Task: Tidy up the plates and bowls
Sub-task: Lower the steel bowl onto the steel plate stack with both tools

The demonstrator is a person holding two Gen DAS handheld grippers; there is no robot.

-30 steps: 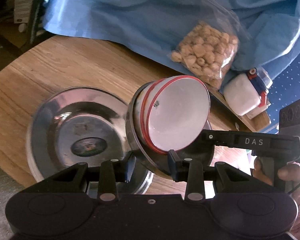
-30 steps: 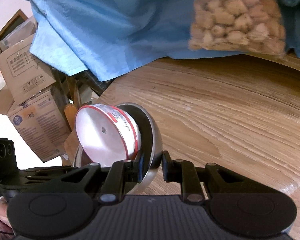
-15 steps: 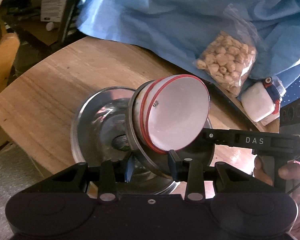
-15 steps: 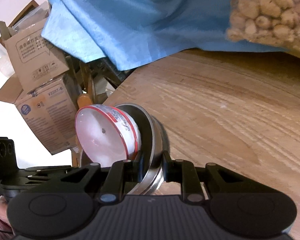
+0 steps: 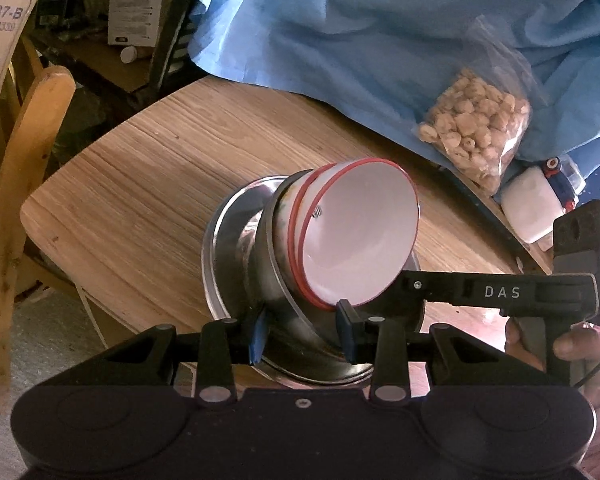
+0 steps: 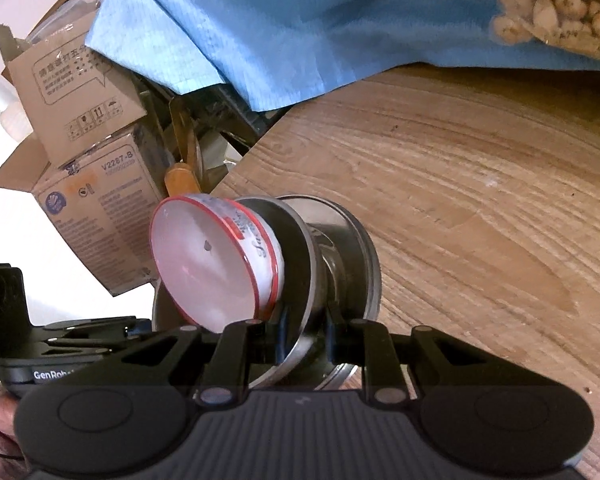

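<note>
Now both claws clamp steel bowl (image 5: 284,320) holding white bowl (image 5: 360,236).

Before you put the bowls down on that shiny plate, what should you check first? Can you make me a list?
1. Left gripper clamped on the steel bowl's rim: ok.
2. Right gripper clamped on the opposite rim: ok.
3. White bowl sitting firmly inside the steel bowl: not ok, the stack is tipped steeply and it could slide out.
4. Steel plate lying right behind the stack: ok.
5. Plate bare inside: cannot tell, the bowls hide it.
6. Snack bag well away from the plate: ok.
</note>
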